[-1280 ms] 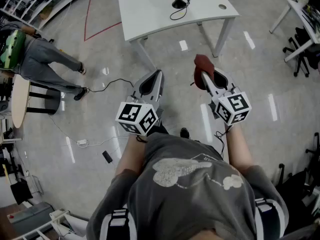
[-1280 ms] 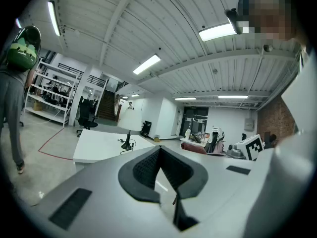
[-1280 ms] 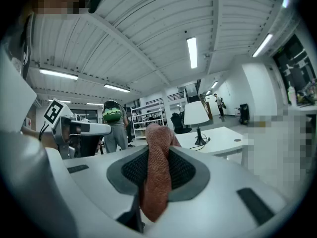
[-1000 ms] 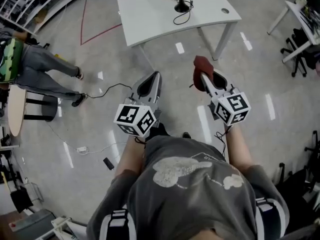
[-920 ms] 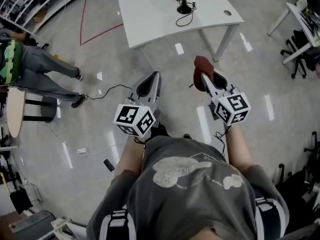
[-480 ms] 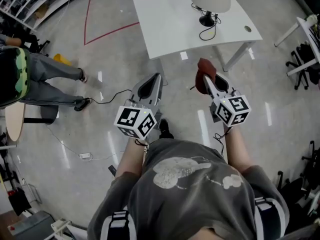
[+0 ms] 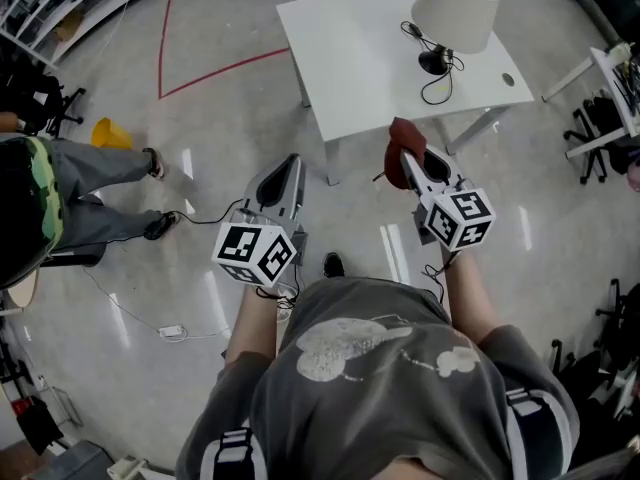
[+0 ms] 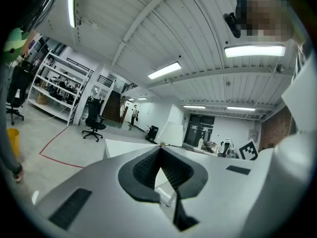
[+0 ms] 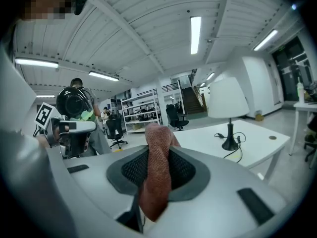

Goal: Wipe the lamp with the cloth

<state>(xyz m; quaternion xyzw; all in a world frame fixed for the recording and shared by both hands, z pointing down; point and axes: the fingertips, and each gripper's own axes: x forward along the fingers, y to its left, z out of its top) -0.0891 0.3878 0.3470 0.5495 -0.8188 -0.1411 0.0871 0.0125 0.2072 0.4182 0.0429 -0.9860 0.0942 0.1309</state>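
A white-shaded lamp (image 7: 456, 10) with a black base and cord stands on the white table (image 7: 370, 53) ahead; in the right gripper view the lamp (image 9: 228, 103) is to the right of the jaws. My right gripper (image 7: 404, 152) is shut on a dark red cloth (image 7: 400, 149), and the cloth (image 9: 157, 170) hangs between its closed jaws. It hovers over the floor just short of the table's near edge. My left gripper (image 7: 283, 171) is shut and holds nothing; its jaws (image 8: 159, 150) meet at the tips.
A person in grey trousers (image 7: 75, 183) stands at the left by a yellow object (image 7: 112, 133). Cables (image 7: 150, 313) lie on the floor. Another table (image 7: 610, 78) and office chairs (image 7: 600, 133) are at the right. Shelving (image 8: 59, 86) lines the far wall.
I have walked toward the table: the table and lamp have come closer and shifted right in the head view. Both grippers stay shut, the cloth still in the right one.
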